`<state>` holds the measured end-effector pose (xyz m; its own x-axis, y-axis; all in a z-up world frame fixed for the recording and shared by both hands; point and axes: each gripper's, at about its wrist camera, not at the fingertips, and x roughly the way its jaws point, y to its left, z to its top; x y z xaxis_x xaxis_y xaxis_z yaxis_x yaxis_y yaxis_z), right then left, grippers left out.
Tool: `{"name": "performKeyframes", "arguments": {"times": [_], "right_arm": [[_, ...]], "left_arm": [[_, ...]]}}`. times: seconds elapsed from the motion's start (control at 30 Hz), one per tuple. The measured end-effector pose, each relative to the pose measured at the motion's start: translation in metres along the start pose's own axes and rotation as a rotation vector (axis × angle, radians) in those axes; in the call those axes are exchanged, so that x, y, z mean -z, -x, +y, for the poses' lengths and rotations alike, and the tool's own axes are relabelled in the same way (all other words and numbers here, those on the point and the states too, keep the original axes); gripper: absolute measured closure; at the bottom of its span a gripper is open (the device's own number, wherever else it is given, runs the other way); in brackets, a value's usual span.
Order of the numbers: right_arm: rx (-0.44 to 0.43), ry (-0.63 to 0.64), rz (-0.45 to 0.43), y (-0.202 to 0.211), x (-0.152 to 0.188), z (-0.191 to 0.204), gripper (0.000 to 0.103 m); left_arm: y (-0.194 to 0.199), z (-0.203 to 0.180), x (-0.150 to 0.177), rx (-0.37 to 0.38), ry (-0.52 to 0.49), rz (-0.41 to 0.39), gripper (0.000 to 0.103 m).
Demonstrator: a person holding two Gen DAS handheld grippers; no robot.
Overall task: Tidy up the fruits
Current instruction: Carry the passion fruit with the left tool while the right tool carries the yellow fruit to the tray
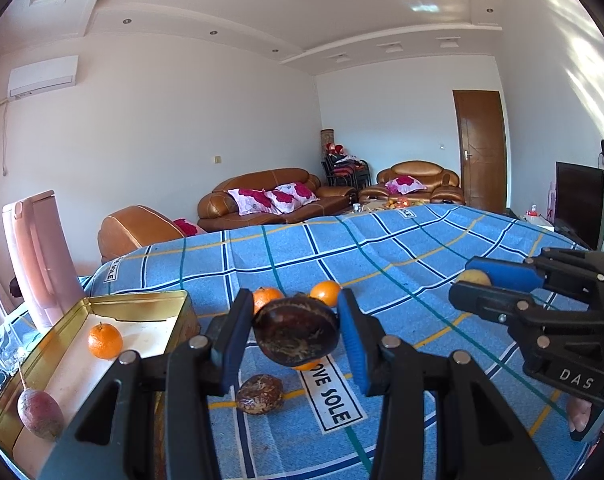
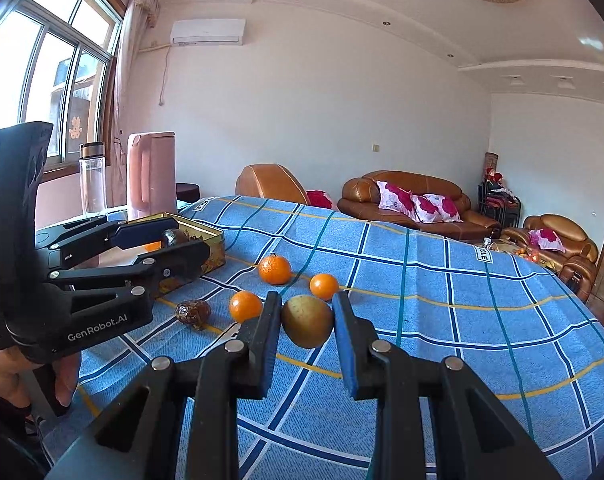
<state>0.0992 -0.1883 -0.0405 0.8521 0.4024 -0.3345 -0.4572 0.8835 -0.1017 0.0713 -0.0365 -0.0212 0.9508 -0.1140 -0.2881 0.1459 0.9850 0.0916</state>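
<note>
While both fruits hang in the air: the step is carrying them to the gold tin (image 1: 178,304).
Left hand-held gripper (image 1: 296,330): clamped on a dark brown wrinkly passion fruit (image 1: 296,334), up above the blue checked table (image 1: 401,264), just beside the tin.
Right hand-held gripper (image 2: 306,320): clamped on a yellow-green pear (image 2: 307,320), near the middle of the table.
Tin: at the left edge, with one orange (image 1: 104,341) and a purple passion fruit (image 1: 40,412) inside.
Next move: I think swing left, go down into the tin, then let go softly.
</note>
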Motion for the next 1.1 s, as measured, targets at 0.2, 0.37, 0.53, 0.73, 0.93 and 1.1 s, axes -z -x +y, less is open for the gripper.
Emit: {"name": "performKeyframes", "arguments": {"times": [0.2, 0.37, 0.53, 0.73, 0.93, 1.1], "right_arm": [[-0.016, 0.008, 0.007, -0.004, -0.002, 0.006, 0.075], [-0.033, 0.022, 0.016, -0.008, -0.003, 0.014, 0.075], [-0.05, 0.038, 0.023, -0.012, -0.005, 0.024, 0.075], [-0.068, 0.046, 0.027, -0.017, -0.007, 0.034, 0.075], [-0.083, 0.052, 0.033, -0.02, -0.01, 0.041, 0.075], [-0.098, 0.065, 0.034, -0.023, -0.015, 0.048, 0.075]], "left_arm": [[0.002, 0.004, 0.001, -0.001, 0.013, 0.0, 0.058], [0.006, 0.009, 0.003, -0.014, 0.018, -0.001, 0.058], [0.009, 0.014, 0.004, -0.025, 0.021, -0.001, 0.058], [0.011, 0.021, 0.005, -0.04, 0.023, -0.006, 0.058], [0.015, 0.029, 0.006, -0.055, 0.034, -0.01, 0.058], [0.021, 0.036, 0.006, -0.06, 0.045, -0.016, 0.058]]}}
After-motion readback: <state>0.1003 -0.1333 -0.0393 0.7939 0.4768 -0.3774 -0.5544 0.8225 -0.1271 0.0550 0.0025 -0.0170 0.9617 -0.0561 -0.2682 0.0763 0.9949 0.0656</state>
